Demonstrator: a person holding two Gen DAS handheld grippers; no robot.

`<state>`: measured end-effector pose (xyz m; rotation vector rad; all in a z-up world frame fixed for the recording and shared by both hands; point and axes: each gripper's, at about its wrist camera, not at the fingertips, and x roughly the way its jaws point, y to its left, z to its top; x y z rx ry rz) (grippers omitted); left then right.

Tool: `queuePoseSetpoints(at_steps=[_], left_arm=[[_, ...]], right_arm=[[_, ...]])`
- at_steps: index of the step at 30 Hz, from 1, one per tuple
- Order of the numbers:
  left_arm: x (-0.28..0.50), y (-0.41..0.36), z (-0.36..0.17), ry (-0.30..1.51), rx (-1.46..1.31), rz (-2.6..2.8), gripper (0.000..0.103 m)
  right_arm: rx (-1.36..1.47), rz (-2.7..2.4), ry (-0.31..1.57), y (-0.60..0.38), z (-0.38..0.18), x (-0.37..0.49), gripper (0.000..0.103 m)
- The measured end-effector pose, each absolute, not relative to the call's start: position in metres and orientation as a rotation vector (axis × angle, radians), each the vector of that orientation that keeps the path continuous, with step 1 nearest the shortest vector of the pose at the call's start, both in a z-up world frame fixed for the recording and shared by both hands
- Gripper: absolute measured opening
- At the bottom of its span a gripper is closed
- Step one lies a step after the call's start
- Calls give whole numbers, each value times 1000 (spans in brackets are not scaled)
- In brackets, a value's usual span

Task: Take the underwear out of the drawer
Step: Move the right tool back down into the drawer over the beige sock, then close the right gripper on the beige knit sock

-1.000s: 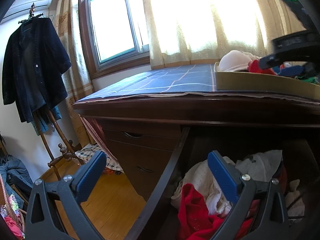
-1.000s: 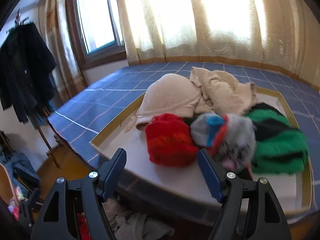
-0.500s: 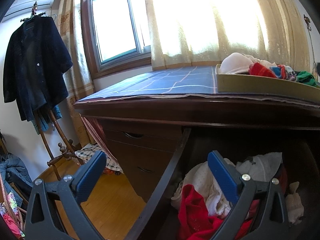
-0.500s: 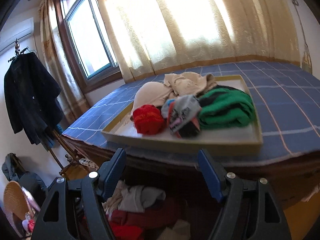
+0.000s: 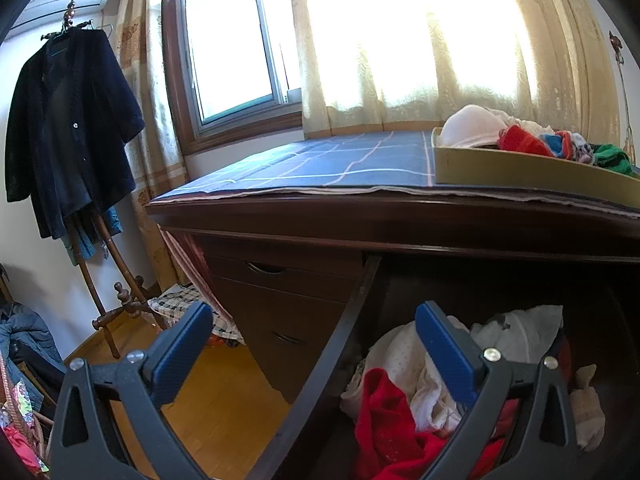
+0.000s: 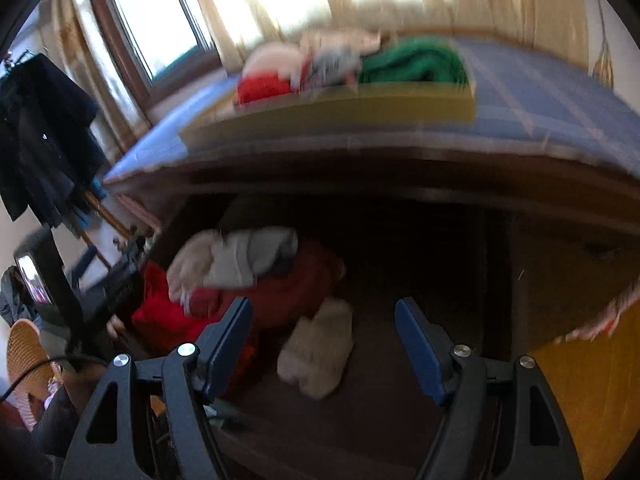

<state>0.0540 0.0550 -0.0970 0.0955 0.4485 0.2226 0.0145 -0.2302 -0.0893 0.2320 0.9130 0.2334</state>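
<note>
Lying crumpled in open drawer [image 6: 400, 400] under desk [image 5: 400, 216]: underwear [image 6: 316, 354], pale cream, beside red and grey garments. Right gripper [image 6: 324, 344] held above it, jaws wide apart, empty. Left gripper [image 5: 316, 348] jaws likewise spread, nothing gripped.

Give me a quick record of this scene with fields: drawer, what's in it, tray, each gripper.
drawer: open drawer under the desk top
contents: red garment, grey-and-cream clothes piled on it, cream folded piece lying apart on the drawer floor
tray: yellow tray on the blue checked cloth, holding several garments
left gripper: open, empty, above the drawer's left edge
right gripper: open, empty, pointing down into the drawer
</note>
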Motion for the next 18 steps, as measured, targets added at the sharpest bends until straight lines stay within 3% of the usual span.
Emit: queuePoseSetpoints(at_steps=[9,18], left_arm=[[55,54,-96,448,109,221,103],[54,53,-97,449,107,221,103]], right_arm=[[351,263,1174,-207,-142,42,76],[366,264,1317,-191,-171,63,76]])
